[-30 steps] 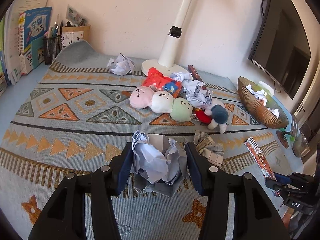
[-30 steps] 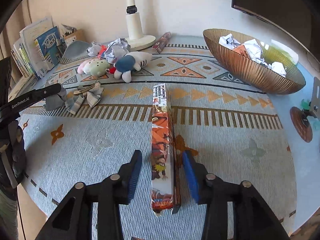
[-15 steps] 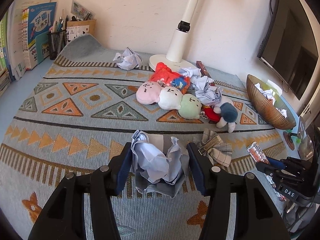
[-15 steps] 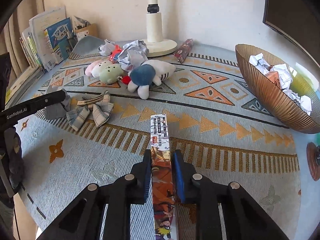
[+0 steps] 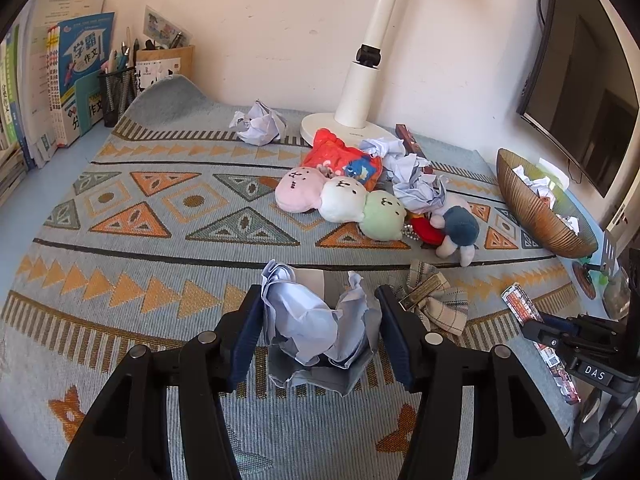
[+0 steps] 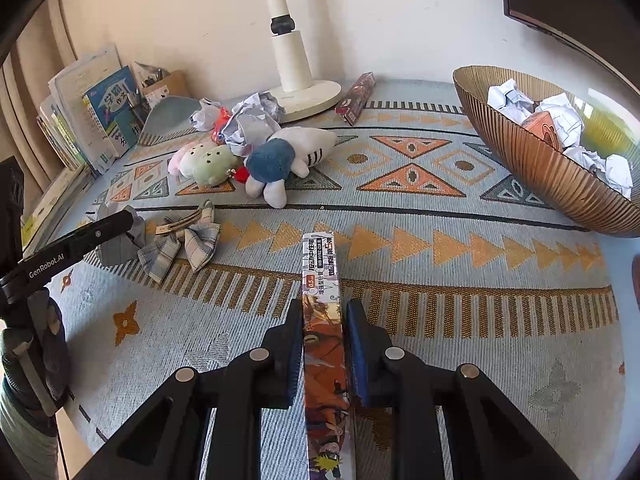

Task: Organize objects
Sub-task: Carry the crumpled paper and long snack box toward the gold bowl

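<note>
Open patterned rug (image 6: pixel 460 320) ahead of the right gripper (image 6: pixel 323 344) up to the ribbed bowl (image 6: pixel 536 168), plaid bow (image 6: pixel 180 242) left, plush pile (image 5: pixel 360 208) and lamp base (image 5: pixel 340 128) crowding the back.

Both wrist cameras sat low over patterned mat (image 5: pixel 168 216), facing wall. Views shared plush toys (image 5: pixel 340 204) (image 6: pixel 208 164) and plaid bow (image 5: pixel 434 300) (image 6: pixel 182 242).
</note>
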Motion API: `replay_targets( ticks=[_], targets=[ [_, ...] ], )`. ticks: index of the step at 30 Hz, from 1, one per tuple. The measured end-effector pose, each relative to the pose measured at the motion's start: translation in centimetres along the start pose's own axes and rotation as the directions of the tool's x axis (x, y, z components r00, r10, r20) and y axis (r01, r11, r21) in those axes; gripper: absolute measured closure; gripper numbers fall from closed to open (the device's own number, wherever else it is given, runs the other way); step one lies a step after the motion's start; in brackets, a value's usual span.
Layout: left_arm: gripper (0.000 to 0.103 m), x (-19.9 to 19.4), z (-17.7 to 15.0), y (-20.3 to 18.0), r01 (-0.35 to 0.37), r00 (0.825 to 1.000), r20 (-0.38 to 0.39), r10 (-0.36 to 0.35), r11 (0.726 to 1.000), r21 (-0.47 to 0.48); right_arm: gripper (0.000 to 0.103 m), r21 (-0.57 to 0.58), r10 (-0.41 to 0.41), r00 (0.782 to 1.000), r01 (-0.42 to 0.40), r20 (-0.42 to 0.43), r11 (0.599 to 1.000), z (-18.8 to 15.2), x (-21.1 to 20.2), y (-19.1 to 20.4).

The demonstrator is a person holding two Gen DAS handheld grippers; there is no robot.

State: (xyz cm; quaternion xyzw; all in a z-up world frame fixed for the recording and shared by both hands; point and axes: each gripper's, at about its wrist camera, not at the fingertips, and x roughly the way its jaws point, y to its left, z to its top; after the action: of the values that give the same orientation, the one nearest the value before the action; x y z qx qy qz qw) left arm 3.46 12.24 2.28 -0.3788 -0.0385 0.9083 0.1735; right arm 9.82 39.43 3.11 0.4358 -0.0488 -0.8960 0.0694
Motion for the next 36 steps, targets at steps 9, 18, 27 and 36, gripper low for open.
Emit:
replay_targets(
  ticks=[9,18,27,36],
  targets=[
    [0.052,-0.3,-0.2,-0.7,0.026,1.000,0.007,-0.026,0.999,0.046,0.082,-0.078,0.113,0.991,-0.107,0.072,0.991,-0.6,-1.8,1.1],
    [0.052,-1.3,-0.2,-0.3,0.094,0.994,0.043,-0.095,0.995,0.032,0.081,-0.051,0.117,0.992,-0.115,0.038,0.992,-0.5,-1.1,0.9],
    [0.052,-1.5,-0.3,-0.3,0.132,0.990,0.051,-0.134,0.990,0.041,0.050,-0.095,0.133,0.989,-0.138,-0.060,0.986,-0.5,-0.3,1.8],
    [0.052,-1.6,-0.2,0.1,0.161,0.985,0.059,-0.162,0.987,0.027,0.046,-0.253,0.012,1.000,-0.013,-0.008,0.967,-4.0,-1.6,4.7]
  ],
)
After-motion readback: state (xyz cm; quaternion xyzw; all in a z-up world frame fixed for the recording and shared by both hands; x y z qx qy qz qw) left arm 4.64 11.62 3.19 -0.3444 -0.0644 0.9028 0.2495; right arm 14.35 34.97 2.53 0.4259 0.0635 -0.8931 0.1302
